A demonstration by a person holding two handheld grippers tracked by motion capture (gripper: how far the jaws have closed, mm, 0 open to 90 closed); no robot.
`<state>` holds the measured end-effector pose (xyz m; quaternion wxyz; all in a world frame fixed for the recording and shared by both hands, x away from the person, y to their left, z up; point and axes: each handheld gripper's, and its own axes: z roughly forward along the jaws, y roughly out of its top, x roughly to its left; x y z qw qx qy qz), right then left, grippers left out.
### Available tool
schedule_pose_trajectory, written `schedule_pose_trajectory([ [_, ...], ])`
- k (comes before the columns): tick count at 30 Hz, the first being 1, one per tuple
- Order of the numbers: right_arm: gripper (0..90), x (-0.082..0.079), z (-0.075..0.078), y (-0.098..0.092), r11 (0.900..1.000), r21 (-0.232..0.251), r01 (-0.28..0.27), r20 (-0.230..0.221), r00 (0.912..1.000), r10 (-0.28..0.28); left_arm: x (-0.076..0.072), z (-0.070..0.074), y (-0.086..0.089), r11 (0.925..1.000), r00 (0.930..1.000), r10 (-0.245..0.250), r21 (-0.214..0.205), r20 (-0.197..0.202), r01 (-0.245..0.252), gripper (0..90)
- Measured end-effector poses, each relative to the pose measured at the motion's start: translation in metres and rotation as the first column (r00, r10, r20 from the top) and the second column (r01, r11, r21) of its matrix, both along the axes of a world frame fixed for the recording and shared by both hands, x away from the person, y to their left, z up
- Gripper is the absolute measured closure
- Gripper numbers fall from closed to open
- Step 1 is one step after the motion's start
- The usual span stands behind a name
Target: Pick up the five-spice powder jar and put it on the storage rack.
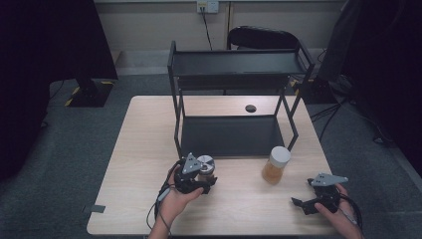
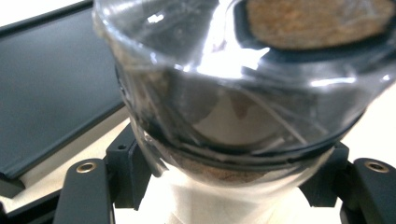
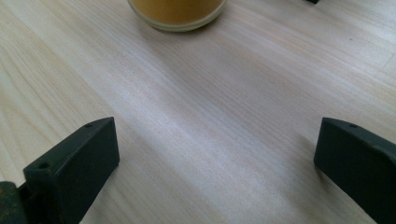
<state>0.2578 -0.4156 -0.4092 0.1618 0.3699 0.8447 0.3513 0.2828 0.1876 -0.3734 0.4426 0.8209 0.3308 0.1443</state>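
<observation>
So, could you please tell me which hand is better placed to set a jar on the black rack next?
The left. Its tool is already shut on the silver-lidded glass jar, just in front of the rack's lower shelf. The right tool stands open over bare table, apart from the white-lidded jar.

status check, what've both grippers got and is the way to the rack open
Left gripper shut on silver-lidded jar, just in front of the rack. Right gripper open, jaws wide over bare table. White-lidded jar stands off to the right, not blocking.
</observation>
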Motion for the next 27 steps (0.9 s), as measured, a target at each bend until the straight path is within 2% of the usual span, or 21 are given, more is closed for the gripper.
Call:
schedule_pose_trajectory([
  [5,0.0,0.0,0.0,0.0,1.0,0.0,0.0,0.0,1.0,0.0,0.008,0.011,-0.002,0.9999,0.9999,-0.01,0.009,-0.003,0.01,31.3],
  [15,0.0,0.0,0.0,0.0,1.0,0.0,0.0,0.0,1.0,0.0,0.021,0.032,-0.005,0.9996,0.9996,-0.027,-0.001,-0.006,0.027,31.3],
  [19,0.0,0.0,0.0,0.0,1.0,0.0,0.0,0.0,1.0,0.0,0.025,0.042,-0.008,0.9992,0.9993,-0.038,0.014,-0.001,0.038,31.3],
  [24,0.0,0.0,0.0,0.0,1.0,0.0,0.0,0.0,1.0,0.0,0.03,0.051,-0.009,0.9989,0.9989,-0.047,0.004,-0.004,0.047,31.3],
  [27,0.0,0.0,0.0,0.0,1.0,0.0,0.0,0.0,1.0,0.0,0.036,0.062,-0.012,0.9983,0.9985,-0.055,0.02,-0.004,0.055,31.3],
])
